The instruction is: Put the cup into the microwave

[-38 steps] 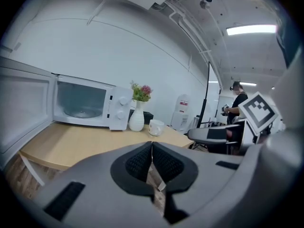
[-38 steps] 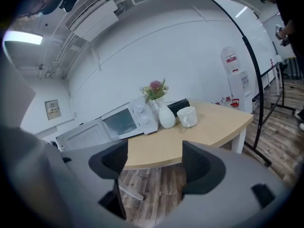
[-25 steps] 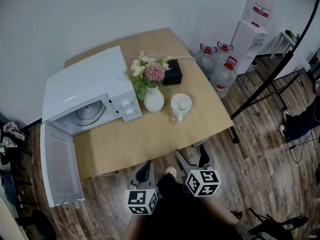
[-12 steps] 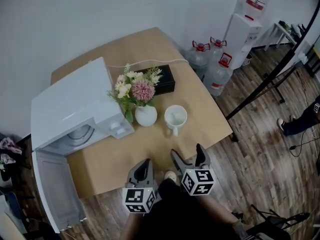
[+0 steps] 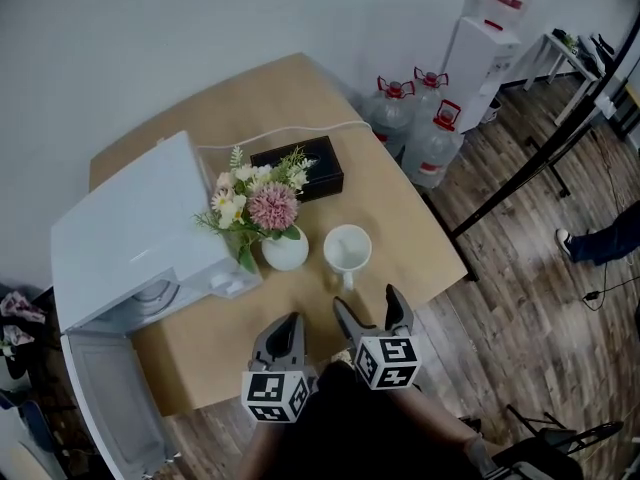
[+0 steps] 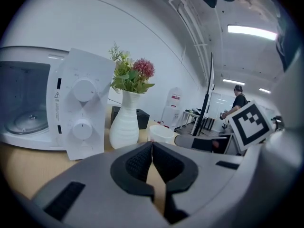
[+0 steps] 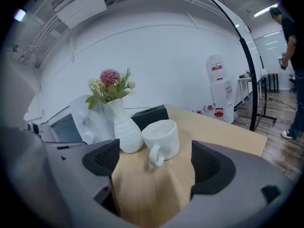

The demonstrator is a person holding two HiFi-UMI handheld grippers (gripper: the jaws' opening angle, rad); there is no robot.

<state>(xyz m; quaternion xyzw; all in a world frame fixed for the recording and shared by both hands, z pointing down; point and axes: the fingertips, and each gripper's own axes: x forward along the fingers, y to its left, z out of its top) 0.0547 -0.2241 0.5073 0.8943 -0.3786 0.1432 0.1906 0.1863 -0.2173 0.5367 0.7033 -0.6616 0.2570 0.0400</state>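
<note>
At the lower centre of the head view, the left gripper (image 5: 288, 330) is closed on nothing and seems idle. The right gripper (image 5: 366, 306) is spread wide and empty, aimed at the white cup (image 5: 347, 248), probably to grasp it. The cup stands upright on the tabletop (image 5: 400, 218) just beyond, handle toward the gripper, close beside the flower vase (image 5: 286, 251). The microwave (image 5: 130, 238) at the left has its door (image 5: 105, 398) swung open to receive it. Print by its dials and the red label on the water dispenser (image 5: 480, 48) at the upper right are too small to read.
</note>
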